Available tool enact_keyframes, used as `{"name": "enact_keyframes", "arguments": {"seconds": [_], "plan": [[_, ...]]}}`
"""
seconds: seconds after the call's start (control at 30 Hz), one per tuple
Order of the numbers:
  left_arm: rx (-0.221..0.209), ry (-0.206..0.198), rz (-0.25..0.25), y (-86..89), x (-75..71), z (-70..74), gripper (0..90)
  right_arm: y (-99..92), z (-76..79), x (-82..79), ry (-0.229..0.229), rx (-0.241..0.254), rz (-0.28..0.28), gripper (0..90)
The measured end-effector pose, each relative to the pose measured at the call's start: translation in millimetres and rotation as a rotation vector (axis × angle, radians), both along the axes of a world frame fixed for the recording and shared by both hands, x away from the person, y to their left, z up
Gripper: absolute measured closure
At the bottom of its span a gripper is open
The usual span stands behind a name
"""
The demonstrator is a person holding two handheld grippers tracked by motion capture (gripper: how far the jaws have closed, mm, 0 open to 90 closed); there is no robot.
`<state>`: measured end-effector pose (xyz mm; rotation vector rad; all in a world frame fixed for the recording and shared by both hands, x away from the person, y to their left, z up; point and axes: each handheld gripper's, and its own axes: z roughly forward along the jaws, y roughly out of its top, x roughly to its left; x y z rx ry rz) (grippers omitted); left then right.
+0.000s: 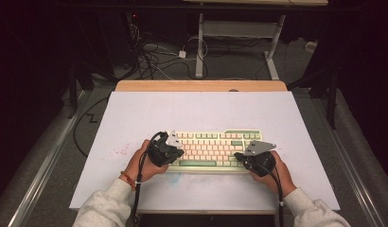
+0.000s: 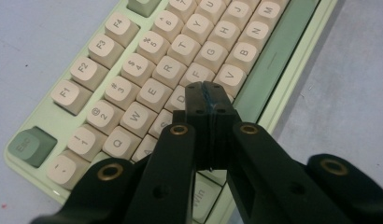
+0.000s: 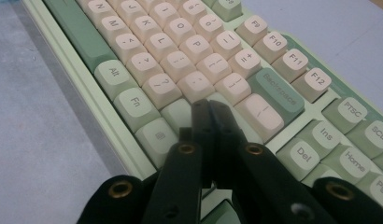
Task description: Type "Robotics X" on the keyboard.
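Keyboard (image 1: 213, 150) sits near the board's front edge, square to you for typing. Left gripper (image 2: 204, 88): jaws pressed together, one blunt tip over the D–C keys. Right gripper (image 3: 209, 106): pressed together too, poised at the Enter side, holding nothing.

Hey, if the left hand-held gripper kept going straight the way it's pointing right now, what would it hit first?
Most likely the keyboard. The left hand-held gripper, jaws shut, points down at the letter keys, about the D key beside V; depth is unclear, so the exact key is a guess.
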<state>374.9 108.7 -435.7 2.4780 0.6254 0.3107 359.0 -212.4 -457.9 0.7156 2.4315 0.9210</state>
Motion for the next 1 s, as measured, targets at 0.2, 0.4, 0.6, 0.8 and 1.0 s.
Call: {"name": "enact_keyframes", "arguments": {"seconds": [0.2,0.4,0.6,0.8,1.0], "plan": [[0.011,0.005,-0.005,-2.8,1.7,-2.6,87.8,0.1,0.1,-0.3,-0.001,-0.002,0.001,89.9],[0.016,0.001,0.000,-2.1,1.8,-3.2,87.7,0.1,0.1,-0.5,-0.002,-0.003,0.001,89.9],[0.033,0.015,0.003,-2.5,3.8,-10.0,87.7,0.2,0.2,-0.7,0.000,-0.004,0.000,89.9],[0.015,-0.024,0.010,-2.4,0.8,-4.7,87.7,0.1,0.3,-1.1,-0.003,-0.005,-0.001,89.9],[-0.066,-0.109,0.044,9.2,-5.2,6.8,86.7,-3.5,6.2,-3.2,-0.024,0.012,-0.010,90.0]]}}
